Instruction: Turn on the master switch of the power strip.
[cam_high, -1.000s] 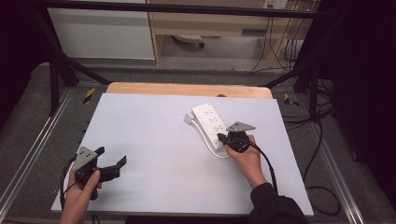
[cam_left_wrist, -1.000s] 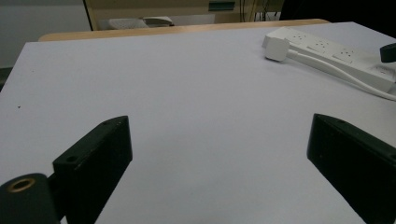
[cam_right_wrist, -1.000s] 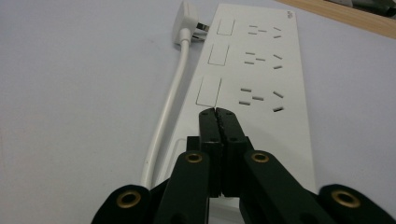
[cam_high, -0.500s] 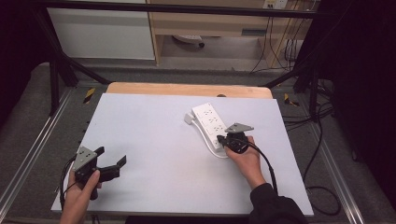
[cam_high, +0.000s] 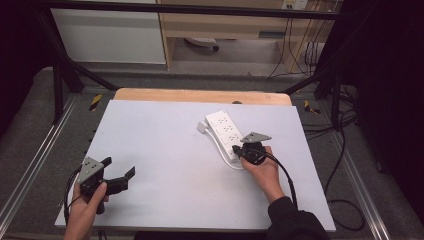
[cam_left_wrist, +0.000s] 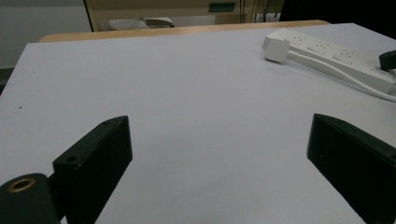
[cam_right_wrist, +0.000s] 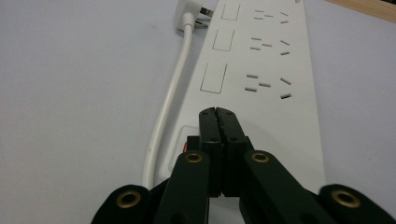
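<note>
High view: we saw the power strip (cam_high: 223, 131) right of table (cam_high: 165, 150) centre, right gripper (cam_high: 239, 151) at its near end | left gripper view: left gripper (cam_left_wrist: 219, 154) gaped wide, strip far right | right gripper view: jaws pressed together over the strip's red switch (cam_right_wrist: 187, 144).

White power strip (cam_high: 224, 131), black tongs (cam_right_wrist: 218, 116)

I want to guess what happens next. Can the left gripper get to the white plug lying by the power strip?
Probably yes. The left gripper is open and the white tabletop between it and the plug is bare. It is far off, though, so the arm must stretch across; the right gripper sits at the strip's other end.
</note>
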